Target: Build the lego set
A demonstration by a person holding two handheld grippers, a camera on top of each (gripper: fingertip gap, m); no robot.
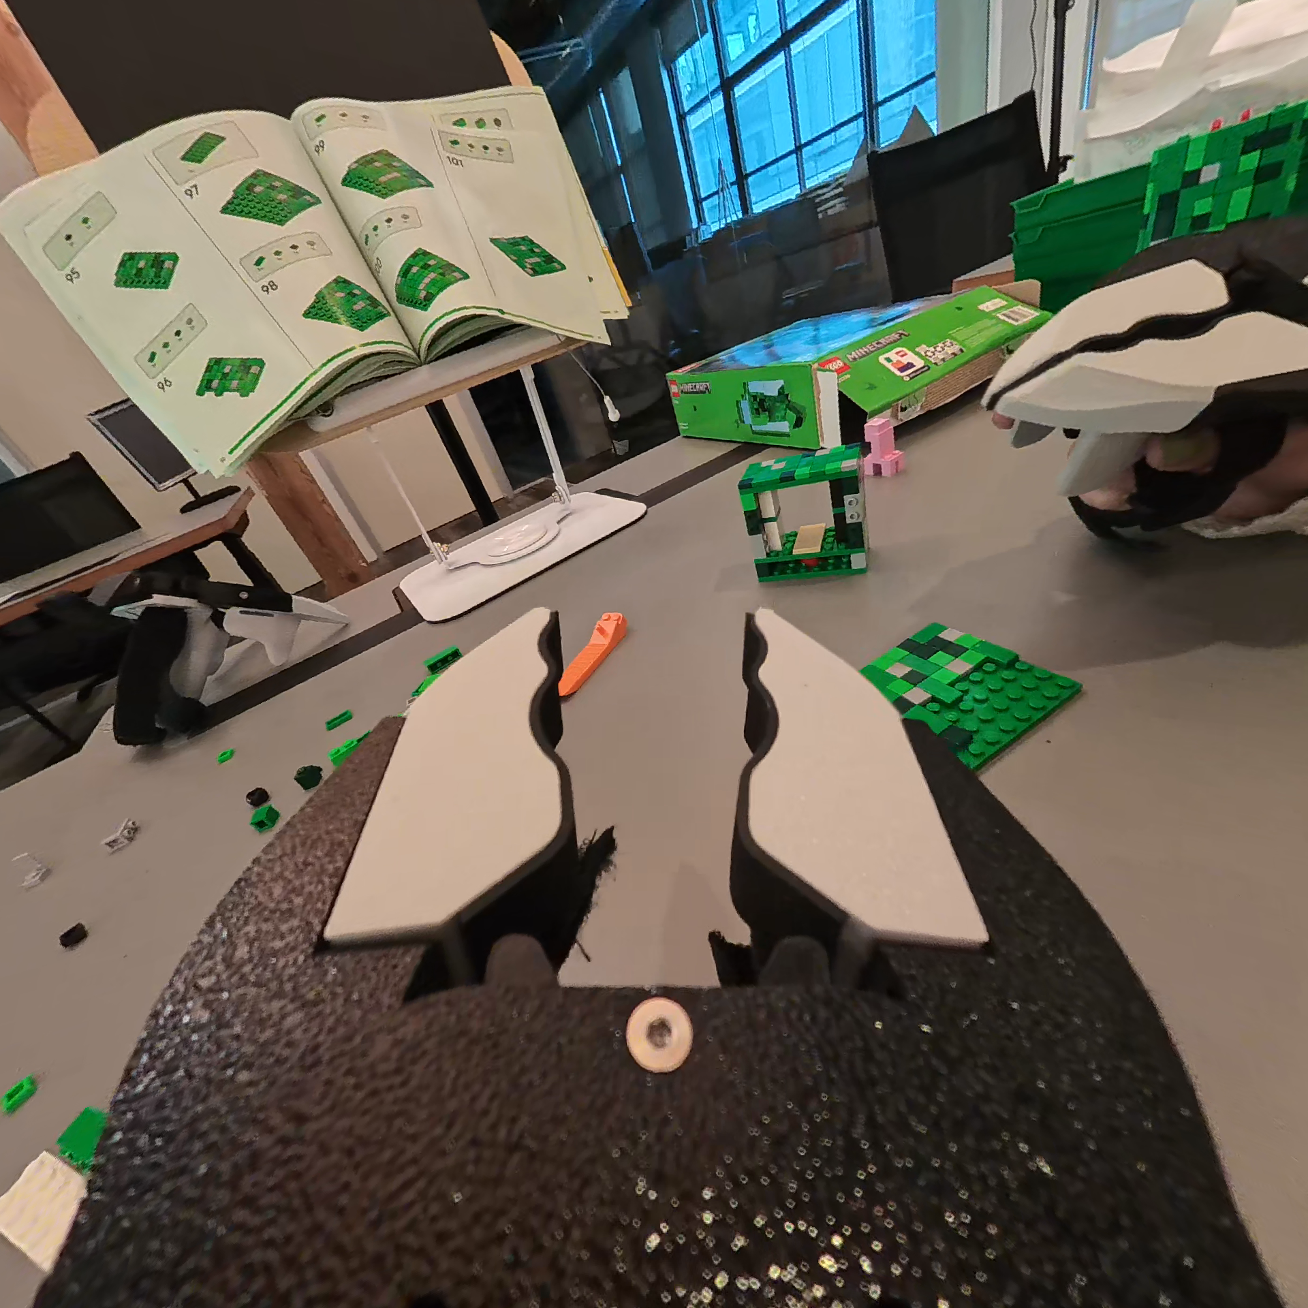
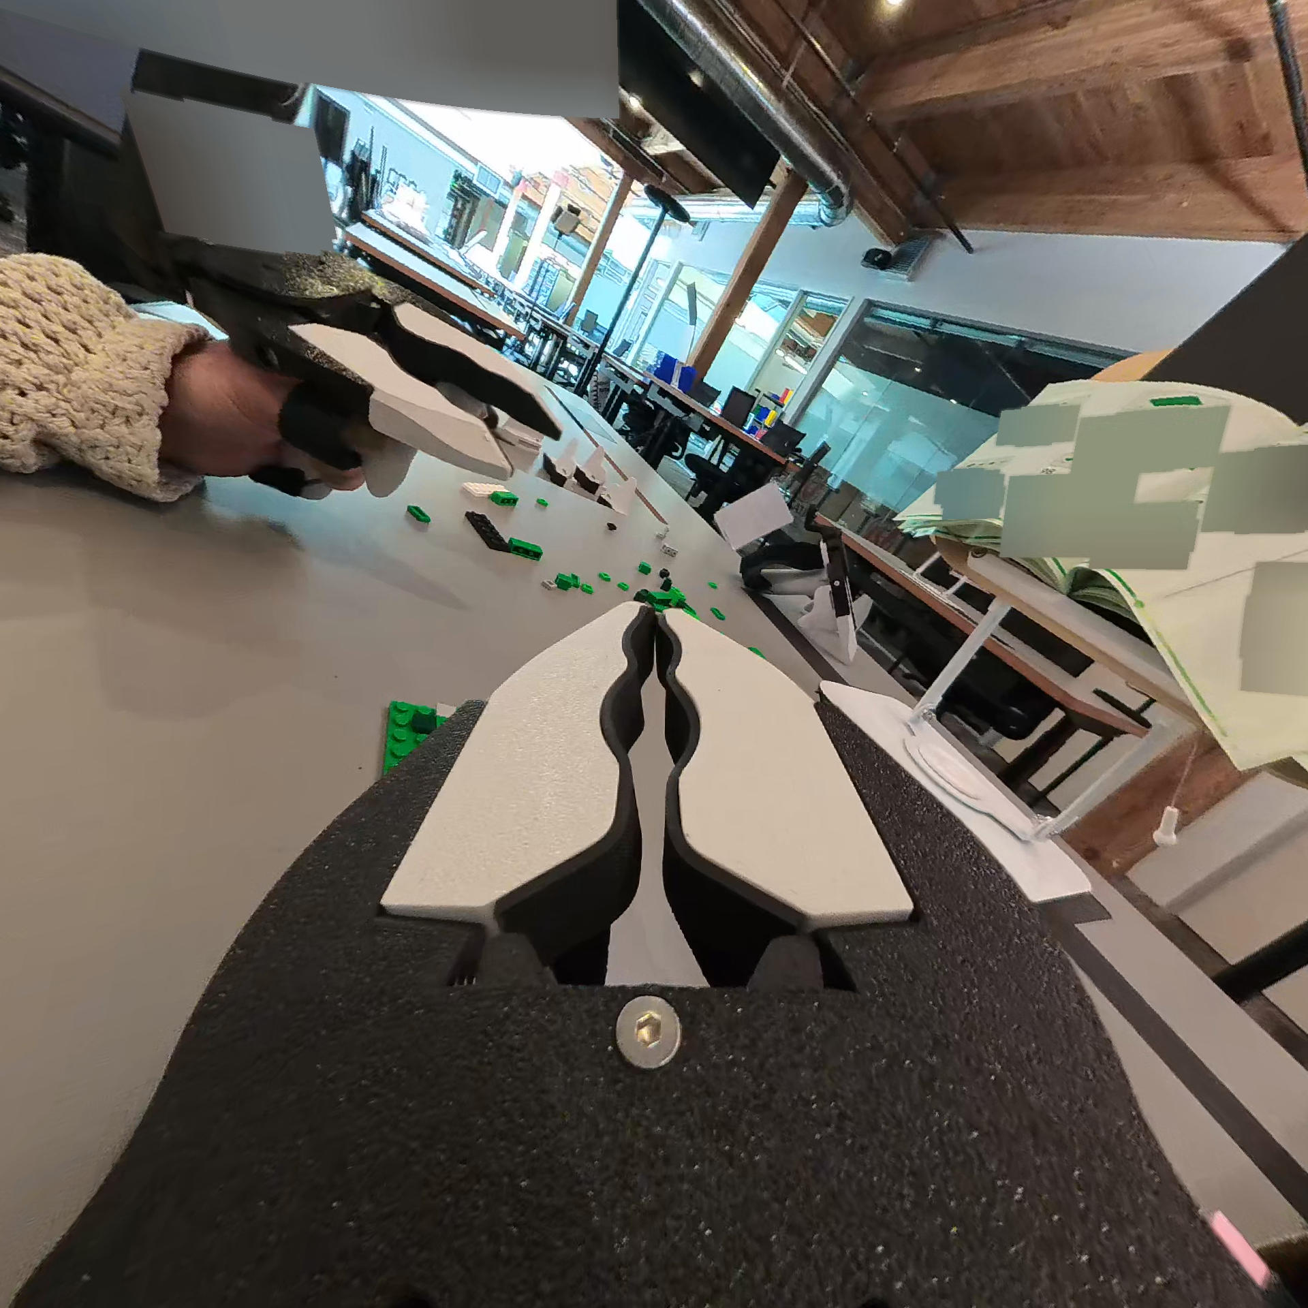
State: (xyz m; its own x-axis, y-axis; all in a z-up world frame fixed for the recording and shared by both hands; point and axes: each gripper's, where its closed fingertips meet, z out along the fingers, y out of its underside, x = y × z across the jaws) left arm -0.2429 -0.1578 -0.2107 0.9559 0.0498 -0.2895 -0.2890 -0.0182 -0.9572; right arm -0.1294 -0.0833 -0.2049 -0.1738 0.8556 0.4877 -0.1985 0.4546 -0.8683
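My left gripper (image 1: pixel 651 623) is open above the grey table (image 1: pixel 708 708), with nothing between its pads. An orange brick separator (image 1: pixel 594 655) lies just beyond its left finger. A green baseplate partly covered with tiles (image 1: pixel 970 690) lies to the right of its right finger. A green frame build (image 1: pixel 807 517) stands farther off. My right gripper (image 2: pixel 655 623) is shut, its pads touching at the tips, with nothing visible between them. It also shows at the right of the left wrist view (image 1: pixel 1001 410). A corner of the baseplate (image 2: pixel 410 729) shows beside its left finger. The left gripper (image 2: pixel 520 446) shows far left in the right wrist view.
An open instruction book (image 1: pixel 304 248) rests on a white stand (image 1: pixel 524 552). The set's green box (image 1: pixel 849 368) and a pink figure (image 1: pixel 881 449) lie at the back. Several loose green and black bricks (image 2: pixel 524 545) are scattered on the left part of the table (image 1: pixel 304 778). A spare gripper (image 1: pixel 198 651) lies off the table's edge. The left tips stand about 20 centimetres off the orange brick separator (image 1: pixel 594 655).
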